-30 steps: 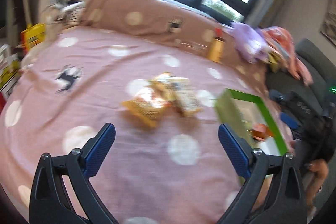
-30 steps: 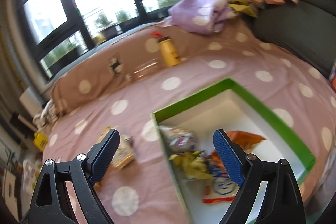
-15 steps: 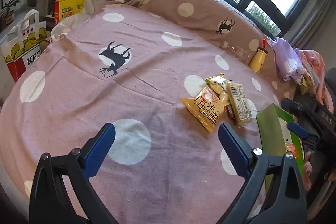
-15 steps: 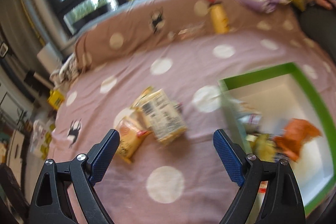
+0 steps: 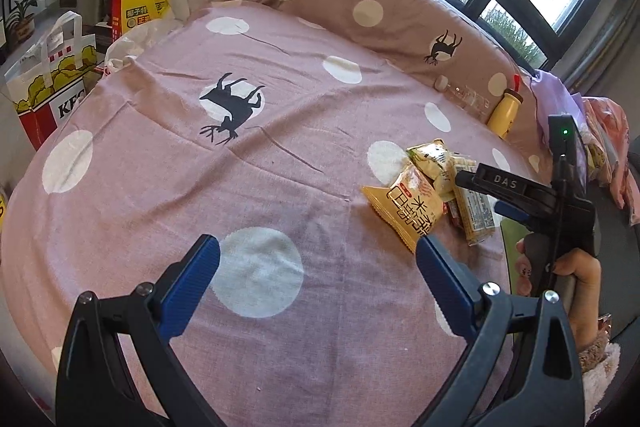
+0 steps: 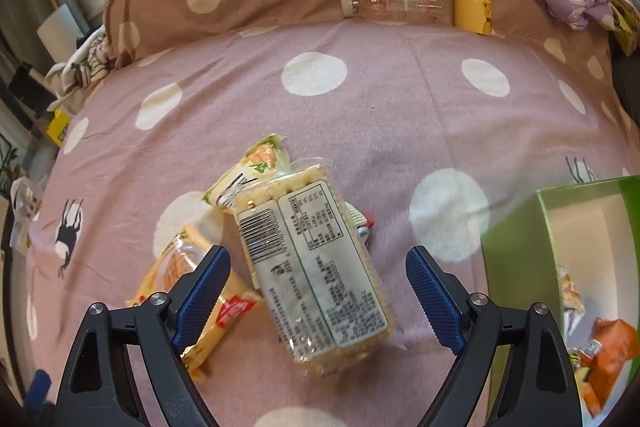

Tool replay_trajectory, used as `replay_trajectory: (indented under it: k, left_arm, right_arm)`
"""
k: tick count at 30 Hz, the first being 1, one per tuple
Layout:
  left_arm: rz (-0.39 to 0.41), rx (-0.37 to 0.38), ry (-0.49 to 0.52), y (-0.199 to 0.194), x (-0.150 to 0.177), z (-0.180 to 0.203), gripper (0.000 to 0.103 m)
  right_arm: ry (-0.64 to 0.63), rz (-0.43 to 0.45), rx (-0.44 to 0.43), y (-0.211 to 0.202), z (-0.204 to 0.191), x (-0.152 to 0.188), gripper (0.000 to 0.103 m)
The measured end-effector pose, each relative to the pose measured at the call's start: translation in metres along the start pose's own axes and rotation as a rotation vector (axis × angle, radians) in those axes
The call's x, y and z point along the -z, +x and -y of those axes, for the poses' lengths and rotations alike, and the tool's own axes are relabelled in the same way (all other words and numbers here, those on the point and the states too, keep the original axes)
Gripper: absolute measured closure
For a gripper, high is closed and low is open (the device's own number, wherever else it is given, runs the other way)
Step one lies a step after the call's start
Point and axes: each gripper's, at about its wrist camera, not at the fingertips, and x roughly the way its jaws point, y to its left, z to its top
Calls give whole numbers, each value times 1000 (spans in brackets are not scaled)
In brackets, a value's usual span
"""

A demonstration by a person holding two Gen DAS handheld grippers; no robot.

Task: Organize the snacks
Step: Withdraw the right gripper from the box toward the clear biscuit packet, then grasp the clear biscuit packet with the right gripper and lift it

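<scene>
the right tool (image 6: 318, 285) hangs wide open over a clear-wrapped rectangular cracker pack (image 6: 316, 267), gripping nothing, its blue pads on either side of the pack. the pack lies label-up on the pink polka-dot bedspread (image 6: 380, 99), overlapping a pale yellow snack bag (image 6: 256, 167) and beside an orange-yellow crinkled snack bag (image 6: 188, 279). a green-rimmed white box (image 6: 516, 251) with snacks inside sits to the right. the left tool (image 5: 318, 281) is also wide open and empty above the bedspread, left of the snack pile.
</scene>
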Motion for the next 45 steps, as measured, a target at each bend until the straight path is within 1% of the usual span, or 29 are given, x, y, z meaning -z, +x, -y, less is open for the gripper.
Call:
replay_trajectory:
  k: [2,3,5,7,11,15,20,22,25,30,32,35,36,39,41,44,45]
  left_arm:
    - [0,8,3,0,0,1,4]
    - [-1,9,5,0,0,2,4]
    - [-4,5,11,1,2,4,4]
    - [-9,4,18,2,3,5,4]
    - [-14,9,27,3,5,9,4]
    - [-27,12,37,7,7,13,4]
    - [-40,6,56,10,11,20,4]
    - [-48,-2,70,13,13,24,4]
    - [-61,-12,89,17,17,28,4]
    - [-82,-13,114,23,22,37,4]
    - [-88,-14,127,25,24,41,4]
    - [-97,-4,145,27,27,47,5]
    - [-103,4,147,28,28,48,5]
    - [-122,39,153,31,31,55,6]
    - [-141,68,165,35,34,61,9]
    - [-185,129,181,41,41,73,15]
    - [-199,148,186,44,43,77,21]
  right_arm:
    - [-4,-11,-31,4,2,2,39]
    - [-4,-14,-30,5,2,4,40]
    - [-22,12,-23,0,0,6,43]
    - [-26,11,-18,-4,-3,9,45]
    - [17,14,-90,-27,-4,23,45]
    - [40,32,-133,-54,-9,47,45]
    - [77,-32,-213,-65,-12,83,45]
    - [81,-63,-216,-62,-13,95,45]
    - [101,-108,-202,-55,-11,103,45]
    - [170,-179,-230,-43,3,109,44]
    - [185,-167,-241,-46,8,110,43]
    - [211,-120,-271,-58,16,109,31]
    - [220,-106,-283,-61,18,109,30]
    - [239,-75,-313,-70,26,108,30]
    - [259,-64,-336,-72,32,108,30]
    - [295,-67,-368,-69,38,107,30]
    - [304,-69,-379,-68,40,107,30]
